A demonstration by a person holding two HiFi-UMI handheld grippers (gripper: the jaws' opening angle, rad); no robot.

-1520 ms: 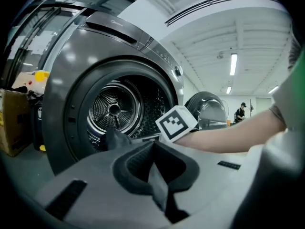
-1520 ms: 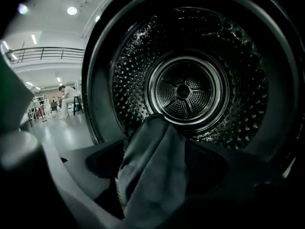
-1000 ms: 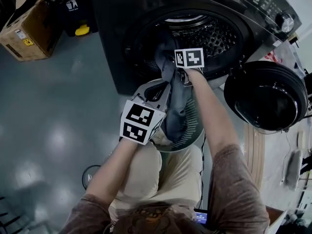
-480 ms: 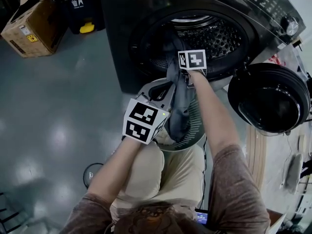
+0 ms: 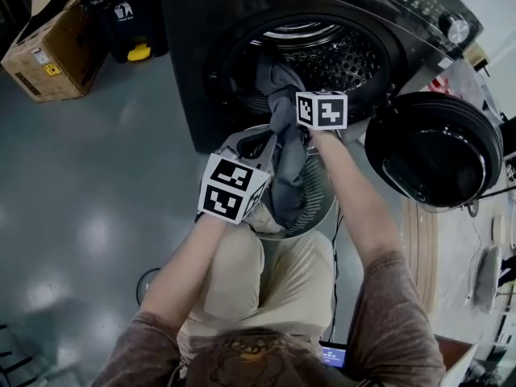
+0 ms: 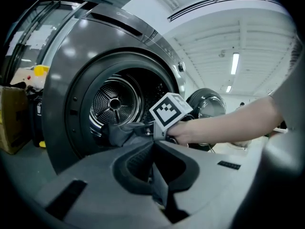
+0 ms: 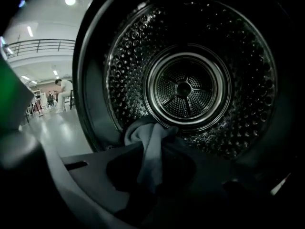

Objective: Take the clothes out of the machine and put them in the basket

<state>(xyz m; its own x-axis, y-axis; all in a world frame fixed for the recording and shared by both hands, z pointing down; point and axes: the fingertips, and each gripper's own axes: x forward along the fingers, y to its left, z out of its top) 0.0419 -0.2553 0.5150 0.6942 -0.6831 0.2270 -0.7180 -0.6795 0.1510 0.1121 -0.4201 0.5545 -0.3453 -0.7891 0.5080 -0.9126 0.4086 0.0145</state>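
Note:
A grey garment [image 5: 280,103] trails from the dark machine's [image 5: 189,71] drum mouth down into the round basket [image 5: 326,213] in front of it. My right gripper [image 5: 293,124] is at the drum's lip; its jaws have just been closing and now pinch a fold of the garment [image 7: 150,149]. The left gripper [image 5: 268,145] hovers over the basket's near rim, shut, with a strip of the same grey cloth [image 6: 158,187] between its jaws. In the left gripper view the right gripper [image 6: 151,130] grips the cloth bunch [image 6: 119,132].
The machine's round door [image 5: 435,147] hangs open at the right. A cardboard box [image 5: 44,47] and a black bin [image 5: 129,18] stand at the left of the machine. The person's knees flank the basket. The perforated drum [image 7: 186,87] behind the cloth looks bare.
The right gripper has pulled back a little from the drum mouth and risen, and more grey cloth now bulges out over the lip. The left gripper has stayed over the basket.

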